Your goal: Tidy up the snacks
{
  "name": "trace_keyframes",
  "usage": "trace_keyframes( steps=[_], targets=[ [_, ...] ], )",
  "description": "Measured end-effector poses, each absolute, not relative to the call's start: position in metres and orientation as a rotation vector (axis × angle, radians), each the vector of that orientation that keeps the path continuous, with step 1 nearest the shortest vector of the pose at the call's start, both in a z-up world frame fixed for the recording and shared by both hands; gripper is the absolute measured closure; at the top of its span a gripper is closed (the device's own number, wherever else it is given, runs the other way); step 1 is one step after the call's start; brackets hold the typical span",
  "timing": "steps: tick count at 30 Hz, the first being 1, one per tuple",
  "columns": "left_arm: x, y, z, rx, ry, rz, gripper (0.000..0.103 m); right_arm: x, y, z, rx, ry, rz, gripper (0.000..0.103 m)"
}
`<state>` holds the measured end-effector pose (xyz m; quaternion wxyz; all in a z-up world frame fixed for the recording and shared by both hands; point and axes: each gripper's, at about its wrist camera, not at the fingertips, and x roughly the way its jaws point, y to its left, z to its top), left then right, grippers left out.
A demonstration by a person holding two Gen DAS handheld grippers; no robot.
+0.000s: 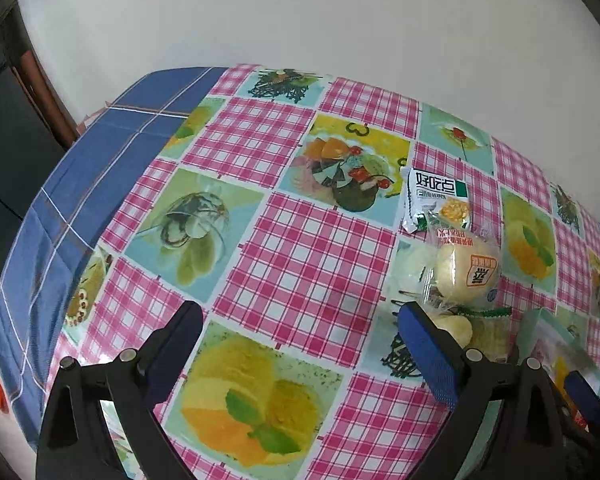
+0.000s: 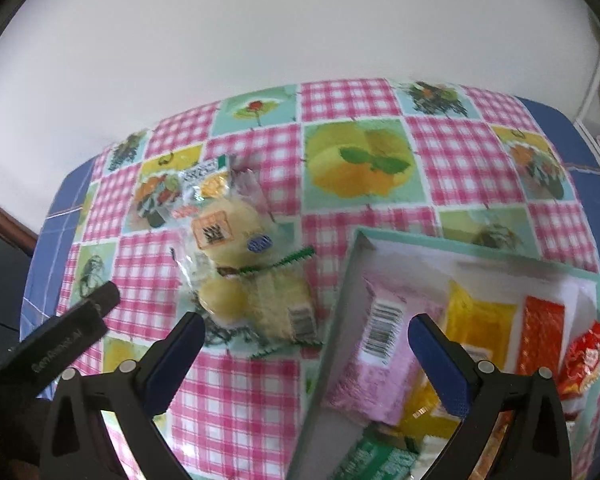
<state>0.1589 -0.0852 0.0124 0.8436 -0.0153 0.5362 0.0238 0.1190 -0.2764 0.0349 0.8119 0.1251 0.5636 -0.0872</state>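
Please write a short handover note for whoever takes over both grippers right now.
Left gripper: open, empty, over bare tablecloth.
Right gripper: open, empty, above the box's near-left wall.
Done: the box already holds a pink packet, yellow packet, orange packet, red packet and a green one.
Left: three snacks lie clustered on the cloth beside the box: white-green packet, round bun, cake pack.

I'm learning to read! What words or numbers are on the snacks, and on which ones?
"好吃点", seen upside down: on the white and green packet.
One big character on an orange label, too unclear to be sure: on the round bun wrapper.
Barcode digits, too blurred: on the pink packet in the box.
Small print, too blurred: on the left gripper body.
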Motion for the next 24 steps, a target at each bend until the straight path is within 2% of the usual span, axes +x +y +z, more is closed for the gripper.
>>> trace_keyframes(
  steps=[4,12,15,19,24],
  targets=[
    [0.164,-0.085,0.010,-0.067,1.139,0.032,0.005,0.128,-0.268,0.028,0.253,1.206,-0.144,0.009],
    [0.173,-0.092,0.001,-0.096,1.147,-0.001,0.005,0.140,-0.266,0.002,0.268,1.252,-0.111,0.038],
    [0.175,-0.096,-0.003,-0.107,1.165,-0.026,0.005,0.142,-0.265,-0.004,0.266,1.262,-0.093,0.042],
    [0.175,-0.108,-0.005,-0.089,1.175,-0.068,0.005,0.144,-0.264,-0.009,0.259,1.270,-0.086,0.043],
    [0.174,-0.123,-0.008,-0.091,1.193,-0.127,0.005,0.143,-0.267,-0.013,0.251,1.277,-0.103,0.052]
  ],
)
